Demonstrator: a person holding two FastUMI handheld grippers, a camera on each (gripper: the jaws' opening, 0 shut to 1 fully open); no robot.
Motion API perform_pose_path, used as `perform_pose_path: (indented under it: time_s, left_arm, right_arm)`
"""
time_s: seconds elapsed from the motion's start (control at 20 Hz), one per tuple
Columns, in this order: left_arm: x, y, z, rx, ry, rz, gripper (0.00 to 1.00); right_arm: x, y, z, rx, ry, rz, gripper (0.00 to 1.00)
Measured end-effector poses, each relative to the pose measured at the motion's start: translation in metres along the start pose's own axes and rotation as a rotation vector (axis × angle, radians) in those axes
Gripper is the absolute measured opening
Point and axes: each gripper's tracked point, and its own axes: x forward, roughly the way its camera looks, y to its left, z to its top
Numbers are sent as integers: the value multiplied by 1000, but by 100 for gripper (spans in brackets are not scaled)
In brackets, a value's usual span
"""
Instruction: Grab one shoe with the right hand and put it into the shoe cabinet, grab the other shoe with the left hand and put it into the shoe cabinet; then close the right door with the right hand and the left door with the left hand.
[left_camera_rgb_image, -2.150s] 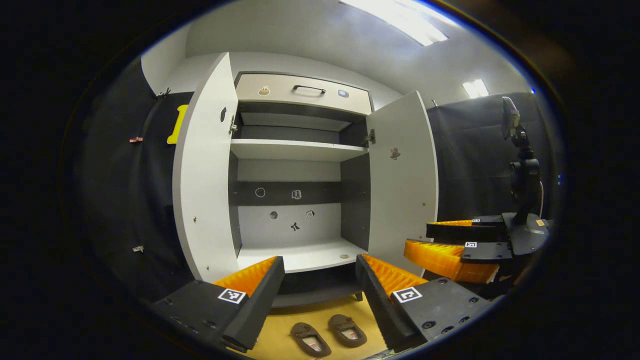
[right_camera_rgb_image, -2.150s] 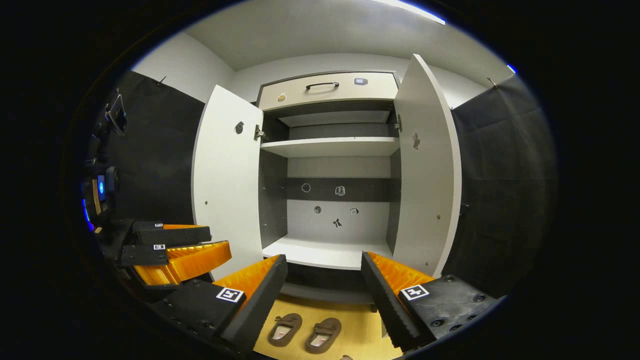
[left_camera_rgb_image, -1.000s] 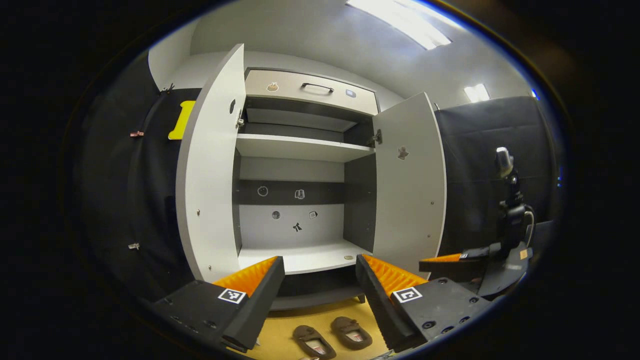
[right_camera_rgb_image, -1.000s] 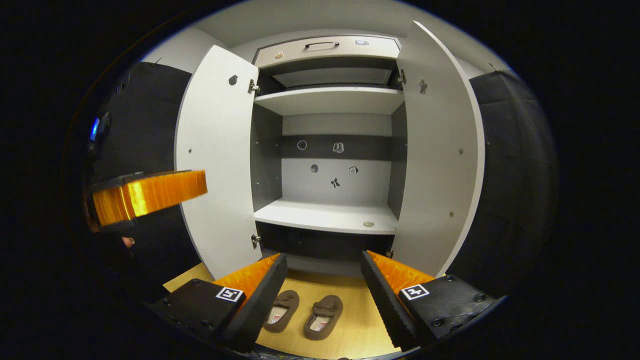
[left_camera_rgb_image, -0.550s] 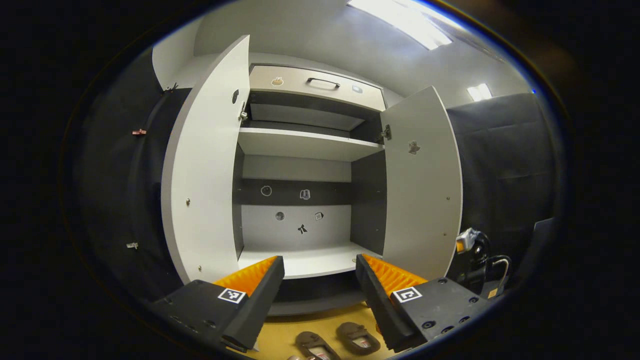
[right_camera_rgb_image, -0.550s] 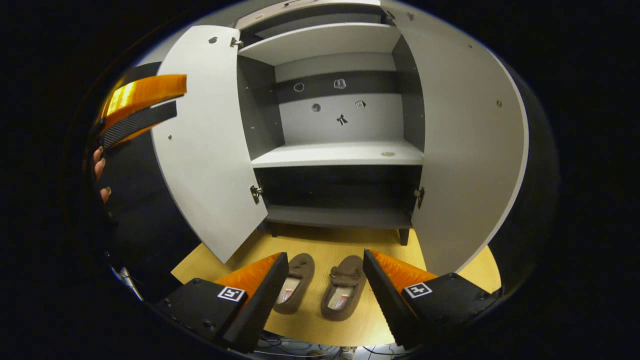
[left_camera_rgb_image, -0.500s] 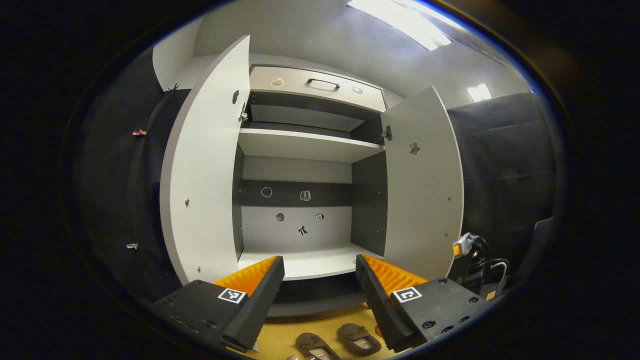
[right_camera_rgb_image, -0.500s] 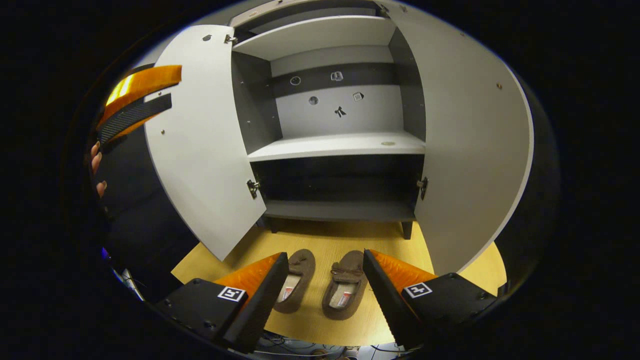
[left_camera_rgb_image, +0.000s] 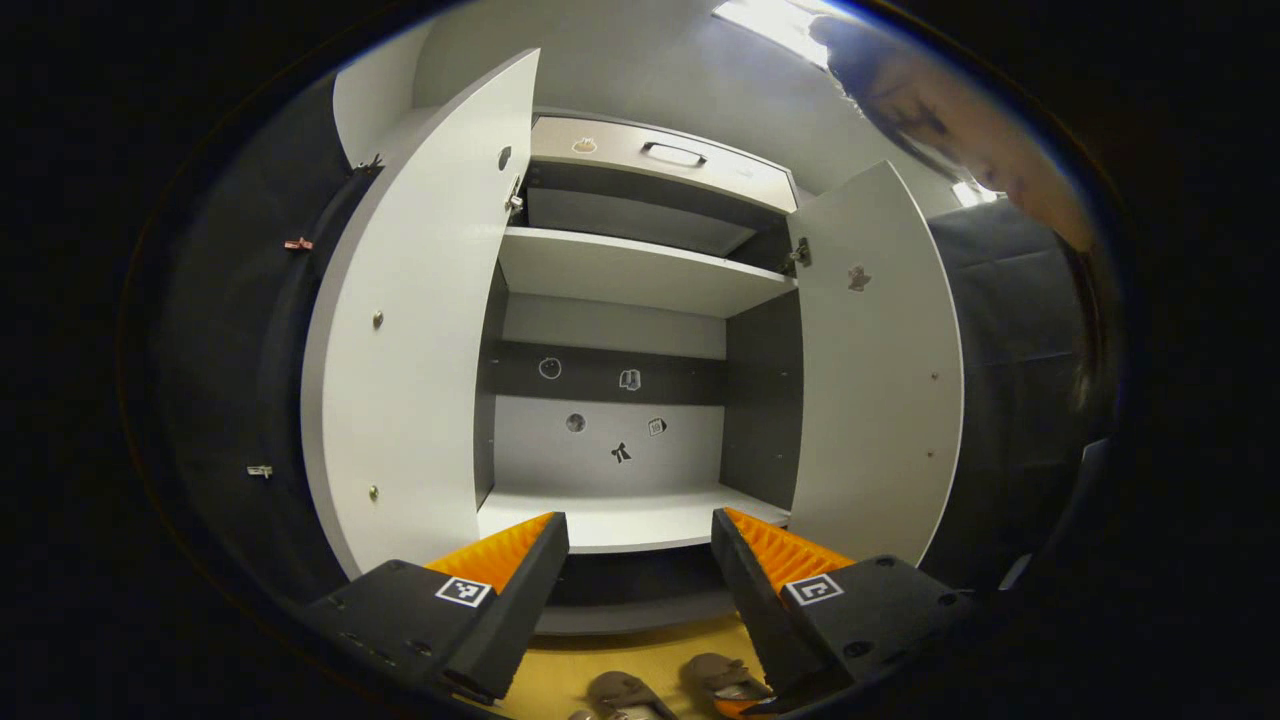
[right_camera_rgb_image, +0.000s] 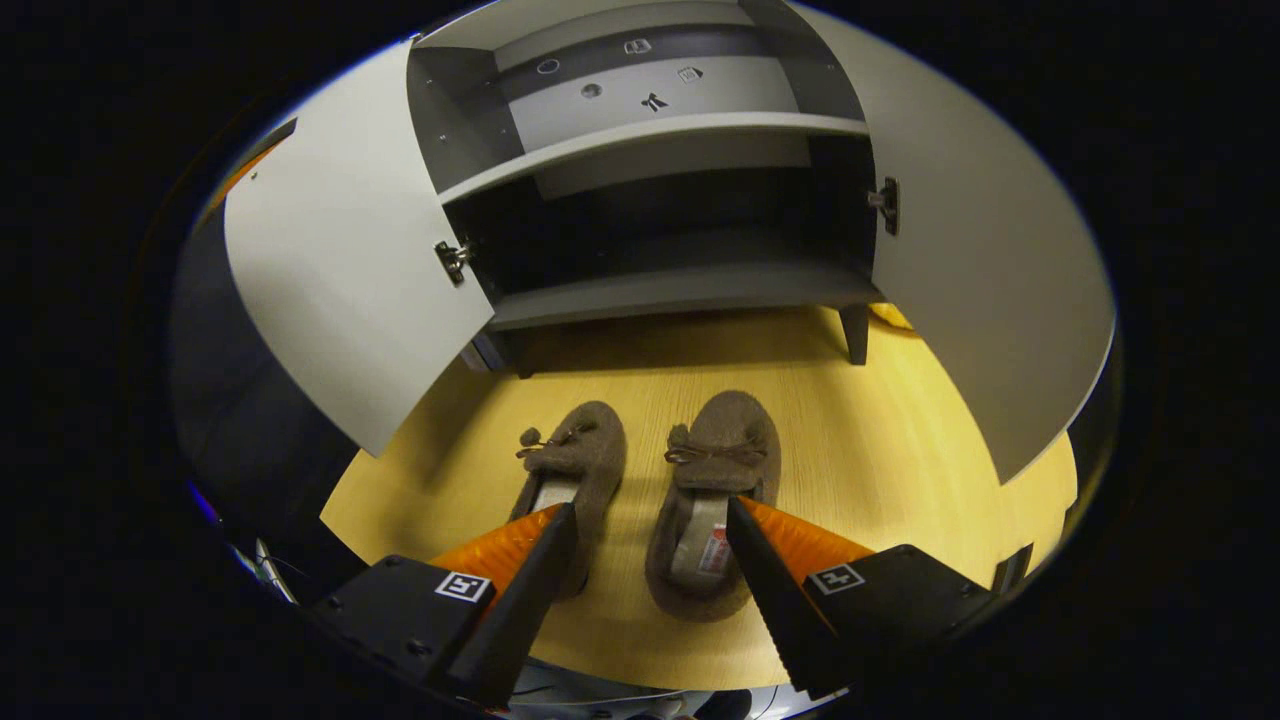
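The right gripper (right_camera_rgb_image: 650, 560) had dipped toward the floor, fingers apart over the right shoe (right_camera_rgb_image: 715, 500) at lower centre; the grab looked imminent. The left gripper (left_camera_rgb_image: 640, 575), fingers also apart, still faced the open cabinet (left_camera_rgb_image: 640, 270).

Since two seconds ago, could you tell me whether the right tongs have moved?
Yes: the right tongs have dropped toward the shoes, the cabinet sliding upward.
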Motion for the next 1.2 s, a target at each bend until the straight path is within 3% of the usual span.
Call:
perform_pose_path:
  time_s: [0.25, 0.3, 0.35, 0.65, 0.95, 1.2]
  left_arm:
    - [5, 14, -35, -4, 33, 17, 92]
    - [6, 18, -42, 5, 44, 21, 93]
    - [7, 22, -48, 16, 54, 32, 93]
    - [11, 34, -71, 26, 78, 54, 93]
    - [19, 50, -84, -2, 90, 73, 93]
    - [29, 49, -89, 30, 98, 67, 91]
  right_arm:
    - [42, -8, -19, 20, 28, -11, 99]
    - [48, -6, -19, 14, 24, -4, 89]
    - [55, -4, -19, 12, 24, 0, 85]
    - [84, -6, -22, 6, 37, -19, 85]
    - [101, -19, -18, 16, 40, -63, 51]
    - [107, -27, -10, 7, 50, -112, 51]
